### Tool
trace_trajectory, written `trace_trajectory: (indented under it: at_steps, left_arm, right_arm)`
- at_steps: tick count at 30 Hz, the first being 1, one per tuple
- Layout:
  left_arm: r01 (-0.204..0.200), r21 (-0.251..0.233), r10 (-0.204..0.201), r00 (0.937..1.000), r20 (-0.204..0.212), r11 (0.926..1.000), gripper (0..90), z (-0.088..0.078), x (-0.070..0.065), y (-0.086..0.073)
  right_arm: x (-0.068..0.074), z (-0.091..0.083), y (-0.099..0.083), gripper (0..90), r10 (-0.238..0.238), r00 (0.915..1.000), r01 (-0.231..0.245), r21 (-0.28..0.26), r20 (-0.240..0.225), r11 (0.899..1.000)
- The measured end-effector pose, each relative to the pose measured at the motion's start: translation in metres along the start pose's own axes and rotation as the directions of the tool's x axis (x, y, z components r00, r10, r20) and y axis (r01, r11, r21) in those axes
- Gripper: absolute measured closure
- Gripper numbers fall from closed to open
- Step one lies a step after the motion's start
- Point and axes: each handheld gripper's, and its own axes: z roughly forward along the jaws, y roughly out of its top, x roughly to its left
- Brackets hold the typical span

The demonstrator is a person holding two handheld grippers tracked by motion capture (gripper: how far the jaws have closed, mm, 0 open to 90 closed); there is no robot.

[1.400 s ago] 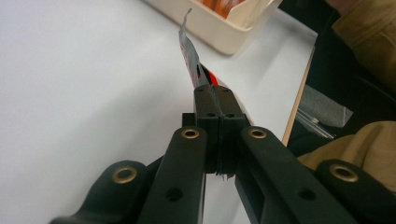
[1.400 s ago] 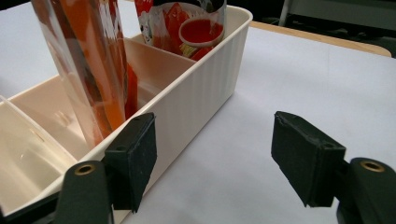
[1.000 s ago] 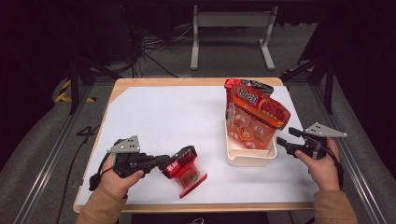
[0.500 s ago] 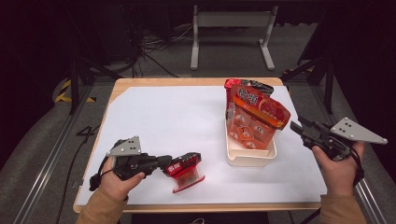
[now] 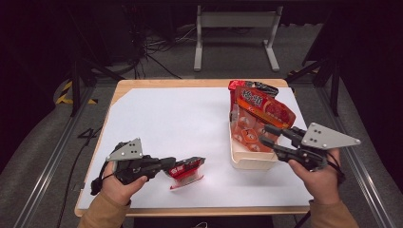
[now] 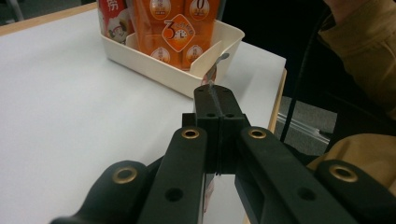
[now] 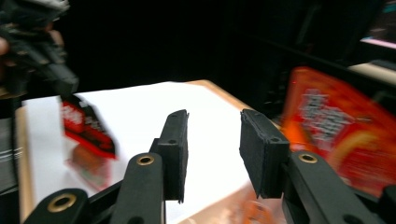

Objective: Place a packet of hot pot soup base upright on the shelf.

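At the near left of the table (image 5: 142,109), the left gripper (image 5: 190,165) stays clenched on the top edge of a small red snack packet (image 5: 186,172), which now hangs tilted with its lower edge just touching the white surface; a second ago it lay lower and flatter, so the packet has been lifted for carrying. In the left gripper view the jaws are pressed together on the packet's thin seal, pointing toward the cream bin (image 6: 140,56). At the near right, the right gripper (image 5: 266,134) has swung back in from beyond the table's right edge and hovers with its jaws apart, holding nothing, just beside the bin's (image 5: 252,163) right side and the large orange-red snack bags (image 5: 259,116) standing in it. That suggests it means to steady or part the bags while the packet comes over. Between packet and bin the white surface is open, giving free room to travel right. The bin sits near the right edge, and the bags lean over its far rim, so space inside looks tight.
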Motion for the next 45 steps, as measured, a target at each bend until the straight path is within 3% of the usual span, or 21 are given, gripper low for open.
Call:
trace_trajectory:
  at_steps: [6, 7, 10, 20, 31, 36, 41, 45]
  left_arm:
    - [-0.006, -0.010, 0.006, 0.9999, 0.013, 0.9999, 90.0, -0.001, -0.003, 0.003]
    - [-0.006, -0.010, 0.006, 0.9999, 0.013, 0.9999, 90.0, -0.001, -0.003, 0.003]
    - [-0.012, -0.007, 0.012, 0.9996, 0.025, 0.9999, 90.0, -0.001, -0.005, 0.005]
    - [-0.029, -0.011, 0.030, 0.9988, 0.038, 0.9995, 90.0, -0.001, -0.012, 0.009]
    - [-0.035, -0.022, 0.036, 0.9982, 0.049, 0.9991, 90.0, 0.000, -0.015, 0.010]
    - [-0.038, -0.019, 0.039, 0.9980, 0.050, 0.9991, 90.0, 0.000, -0.014, 0.010]
    - [-0.042, -0.039, 0.044, 0.9977, 0.052, 0.9984, 90.0, 0.000, -0.011, 0.009]
    - [-0.036, -0.056, 0.040, 0.9968, 0.069, 0.9978, 90.0, 0.001, -0.008, 0.007]
  right_arm:
    - [0.014, 0.029, 0.003, 61.0, -0.022, 0.9933, 0.025, 0.028, -0.114, 0.999]
    - [0.014, 0.029, 0.003, 61.0, -0.022, 0.9933, 0.025, 0.028, -0.114, 0.999]
    - [0.020, 0.043, 0.004, 59.2, -0.029, 0.9849, 0.036, 0.037, -0.171, 0.999]
    - [0.047, 0.089, 0.000, 57.5, -0.049, 0.9356, 0.090, 0.100, -0.350, 0.991]
    - [0.065, 0.116, -0.011, 63.8, -0.050, 0.8995, 0.121, 0.138, -0.434, 0.983]
    - [0.071, 0.122, -0.013, 84.2, -0.046, 0.8784, 0.132, 0.149, -0.476, 0.980]
    - [0.071, 0.121, -0.012, 89.4, -0.021, 0.8693, 0.111, 0.152, -0.494, 0.982]
    - [0.071, 0.118, -0.010, 89.7, -0.011, 0.8716, 0.102, 0.159, -0.490, 0.982]
